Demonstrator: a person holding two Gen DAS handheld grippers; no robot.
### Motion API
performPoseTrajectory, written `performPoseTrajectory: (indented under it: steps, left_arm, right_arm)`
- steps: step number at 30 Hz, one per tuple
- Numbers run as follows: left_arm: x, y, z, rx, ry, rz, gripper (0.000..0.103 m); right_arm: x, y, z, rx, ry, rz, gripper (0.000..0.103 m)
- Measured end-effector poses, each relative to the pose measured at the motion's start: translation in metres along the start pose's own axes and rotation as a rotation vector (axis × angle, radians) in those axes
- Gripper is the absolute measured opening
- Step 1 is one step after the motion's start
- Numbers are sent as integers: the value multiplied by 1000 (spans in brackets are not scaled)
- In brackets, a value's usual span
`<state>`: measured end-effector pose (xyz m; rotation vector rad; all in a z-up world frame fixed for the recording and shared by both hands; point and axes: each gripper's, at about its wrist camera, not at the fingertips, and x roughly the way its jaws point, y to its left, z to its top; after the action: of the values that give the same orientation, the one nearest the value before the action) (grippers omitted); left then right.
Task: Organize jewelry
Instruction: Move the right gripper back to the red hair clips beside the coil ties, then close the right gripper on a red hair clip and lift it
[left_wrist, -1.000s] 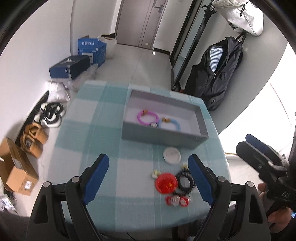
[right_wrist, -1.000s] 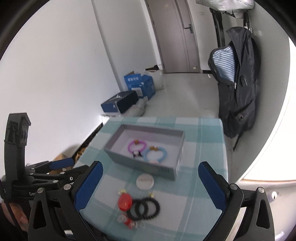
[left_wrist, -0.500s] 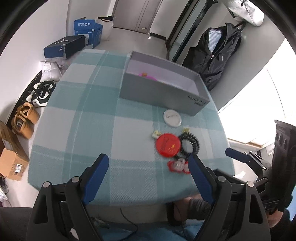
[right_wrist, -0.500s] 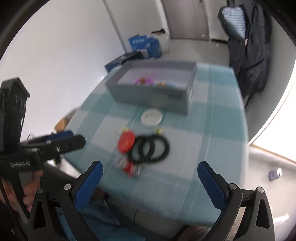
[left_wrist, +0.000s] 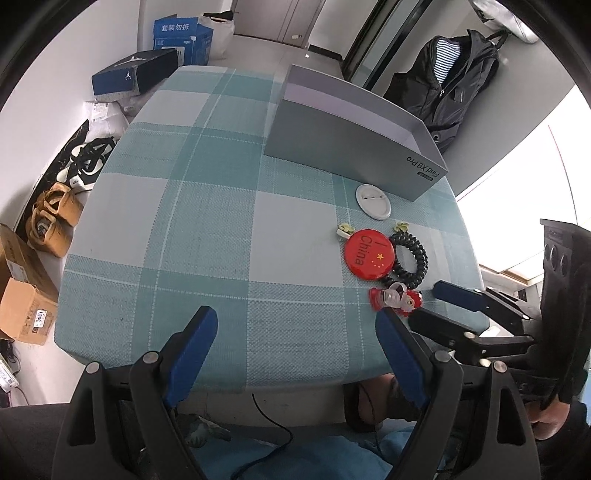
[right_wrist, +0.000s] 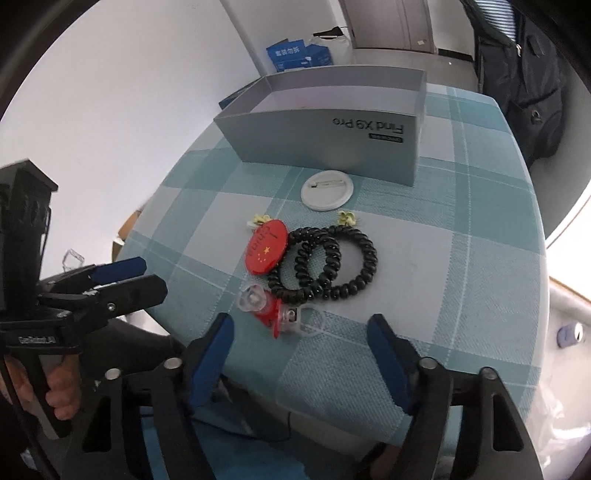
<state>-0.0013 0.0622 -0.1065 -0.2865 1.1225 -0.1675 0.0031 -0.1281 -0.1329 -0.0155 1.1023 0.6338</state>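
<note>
A grey open box (left_wrist: 354, 147) (right_wrist: 332, 140) stands at the back of the teal checked table (left_wrist: 207, 221); its inside is hidden. In front of it lie a white round badge (left_wrist: 373, 202) (right_wrist: 327, 190), a red China badge (left_wrist: 369, 253) (right_wrist: 266, 246), two black coil hair ties (left_wrist: 410, 258) (right_wrist: 328, 262) and a red and clear clip (left_wrist: 395, 299) (right_wrist: 273, 306). My right gripper (right_wrist: 301, 326) (left_wrist: 436, 304) hovers at the front edge, its jaws closing; the clip lies just ahead of its fingertips, untouched. My left gripper (left_wrist: 293, 325) (right_wrist: 122, 277) is open over bare cloth, left of the pile.
Two small flower clips (right_wrist: 258, 220) (right_wrist: 347, 218) lie by the badges. On the floor to the left are shoes (left_wrist: 85, 162), cardboard boxes (left_wrist: 26, 291) and blue boxes (left_wrist: 140, 72). A dark backpack (left_wrist: 454, 85) hangs at the right. The table's front edge is right below both grippers.
Both grippers have come down and tilted toward the table's front edge. The bracelets inside the box have dropped out of sight behind its wall. The right gripper's fingers stand closer together.
</note>
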Motion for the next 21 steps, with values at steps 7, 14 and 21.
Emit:
performPoseTrajectory:
  steps: [7,14,21]
  left_arm:
    - [3,1,-1,2,15,-9,84]
    - [5,4,0,-16,28,-8,84]
    - [7,2,1,-18,33,-18,84]
  right_arm:
    - [6,14,3,-67,5,-46,48]
    - [1,5,2,-28,-3,-46,28]
    - [-18,-4,4,21,-45,-13,28]
